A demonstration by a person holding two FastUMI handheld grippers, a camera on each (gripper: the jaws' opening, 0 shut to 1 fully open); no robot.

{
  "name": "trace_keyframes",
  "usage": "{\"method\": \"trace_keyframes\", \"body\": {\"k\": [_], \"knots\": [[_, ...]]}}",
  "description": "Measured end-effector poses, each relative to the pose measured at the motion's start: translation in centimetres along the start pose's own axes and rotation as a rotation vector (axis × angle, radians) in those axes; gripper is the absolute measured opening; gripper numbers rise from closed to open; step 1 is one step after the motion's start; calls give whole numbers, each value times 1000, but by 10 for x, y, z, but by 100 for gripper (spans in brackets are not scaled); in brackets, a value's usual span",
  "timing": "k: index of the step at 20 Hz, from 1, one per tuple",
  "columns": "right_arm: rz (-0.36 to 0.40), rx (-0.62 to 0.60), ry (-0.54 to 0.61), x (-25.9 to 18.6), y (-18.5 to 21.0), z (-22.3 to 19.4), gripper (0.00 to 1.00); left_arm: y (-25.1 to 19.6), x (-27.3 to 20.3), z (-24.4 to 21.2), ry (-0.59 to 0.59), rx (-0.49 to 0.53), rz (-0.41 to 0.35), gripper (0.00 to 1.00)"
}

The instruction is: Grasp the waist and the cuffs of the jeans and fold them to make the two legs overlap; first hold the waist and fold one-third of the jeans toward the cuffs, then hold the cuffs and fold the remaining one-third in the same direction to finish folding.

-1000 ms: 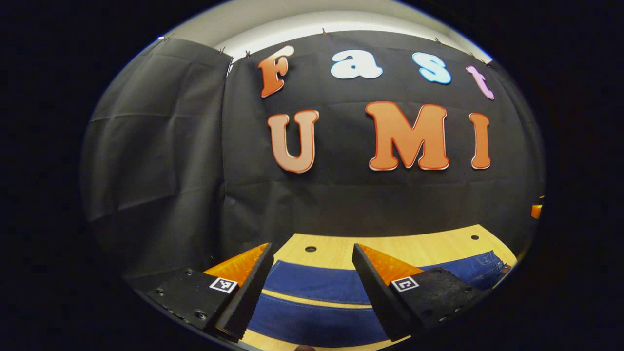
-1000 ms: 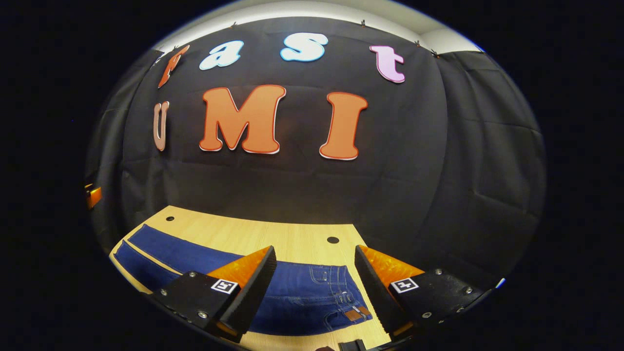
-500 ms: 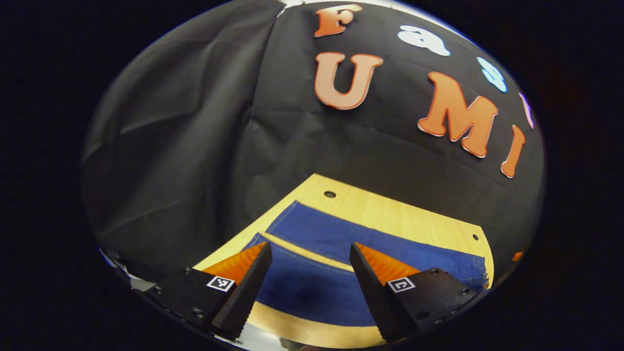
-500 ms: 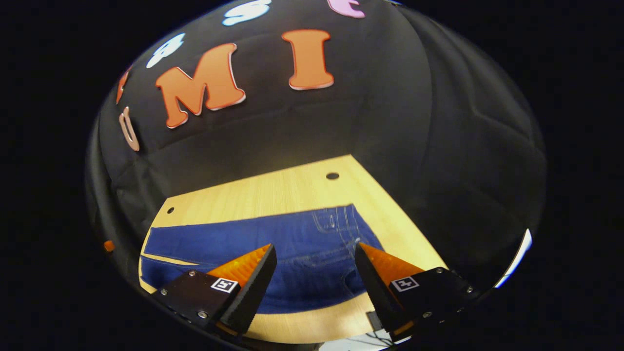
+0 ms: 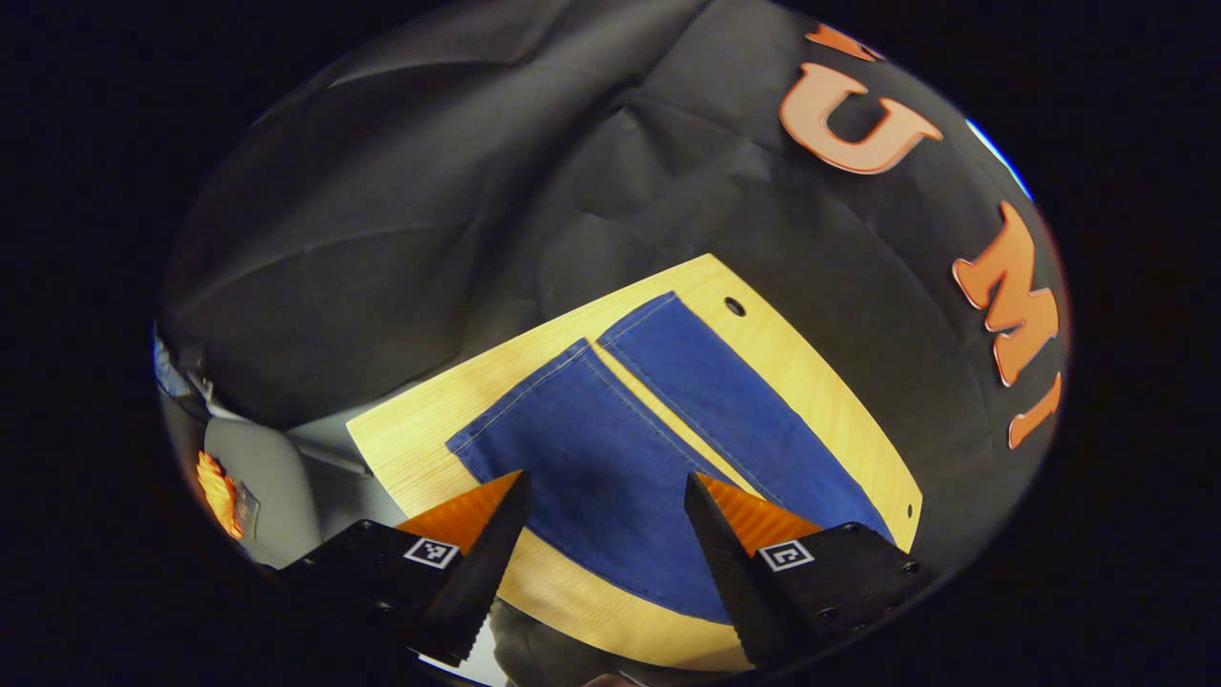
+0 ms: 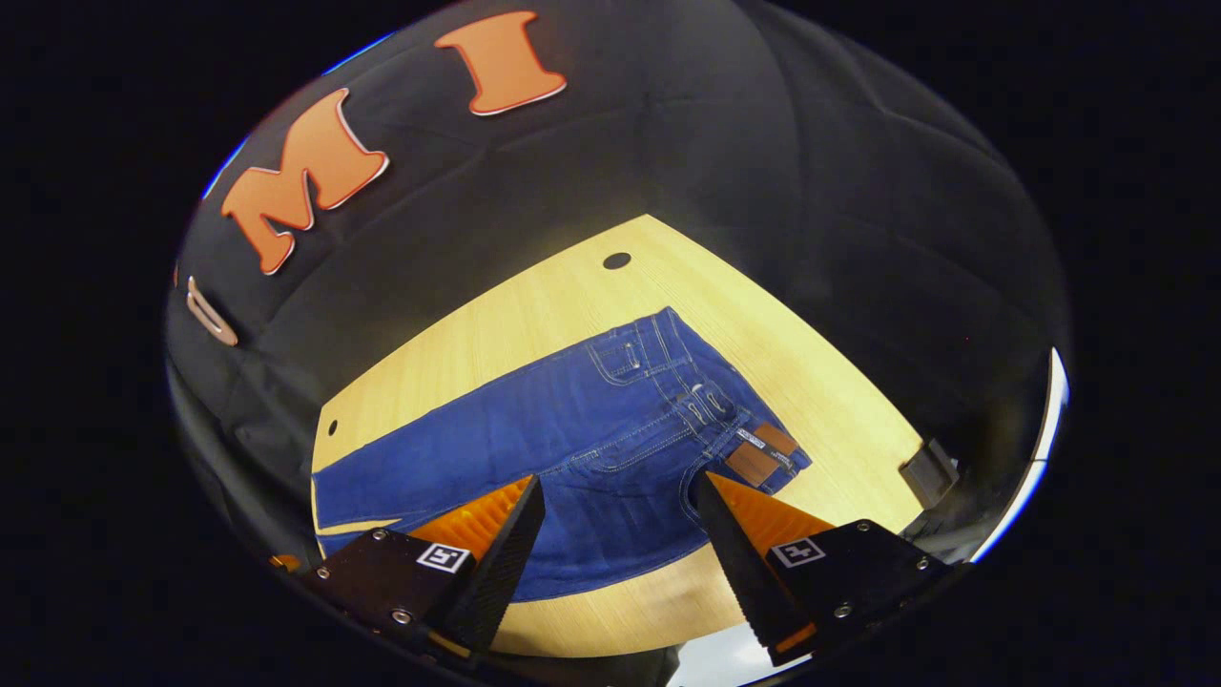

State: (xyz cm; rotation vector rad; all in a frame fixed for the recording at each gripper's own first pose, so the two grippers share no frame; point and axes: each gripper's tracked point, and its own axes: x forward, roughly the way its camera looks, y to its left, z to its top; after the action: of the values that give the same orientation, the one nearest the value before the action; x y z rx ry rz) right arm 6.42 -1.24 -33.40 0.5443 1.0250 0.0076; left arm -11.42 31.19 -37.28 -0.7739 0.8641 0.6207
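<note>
over flat jeans point(image 6: 572, 429), both tongs point(image 5: 603, 534) point(image 6: 620, 534) gape; cuffs point(image 5: 563, 382) seemingly unfolded

Dim booth; overhead light brightens the table point(image 6: 572, 315) and jeans point(image 6: 572, 429). Sharp focus, strong fisheye bending at edges, soft shadows.

table point(image 6: 534, 305): light wood | on it: jeans point(image 6: 572, 429), flat

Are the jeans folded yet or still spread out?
Spread flat: jeans lie unfolded on the table, two legs side by side.
</note>
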Motion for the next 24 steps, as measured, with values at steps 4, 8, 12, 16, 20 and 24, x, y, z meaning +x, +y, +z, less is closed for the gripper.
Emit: {"method": "trace_keyframes", "body": {"k": [4, 8, 12, 16, 20, 24], "knots": [[-4, 58, 48, 11, -1, -7, 99, 29, 13, -1, 72, -129, 20, 98], [-11, 93, 88, 29, -5, -12, 98, 54, 27, 6, 105, -215, 46, 98], [-3, 158, 132, 46, -11, -17, 99, 75, 43, 7, 134, -285, 46, 98], [-5, 237, 154, 60, -24, -21, 98, 80, 64, 4, 153, -320, 0, 98], [-22, 296, 162, 68, -41, -26, 98, 77, 74, 12, 119, -355, -68, 95], [-18, 364, 164, 75, -49, -28, 98, 59, 86, 17, 104, -372, -161, 95]]}}
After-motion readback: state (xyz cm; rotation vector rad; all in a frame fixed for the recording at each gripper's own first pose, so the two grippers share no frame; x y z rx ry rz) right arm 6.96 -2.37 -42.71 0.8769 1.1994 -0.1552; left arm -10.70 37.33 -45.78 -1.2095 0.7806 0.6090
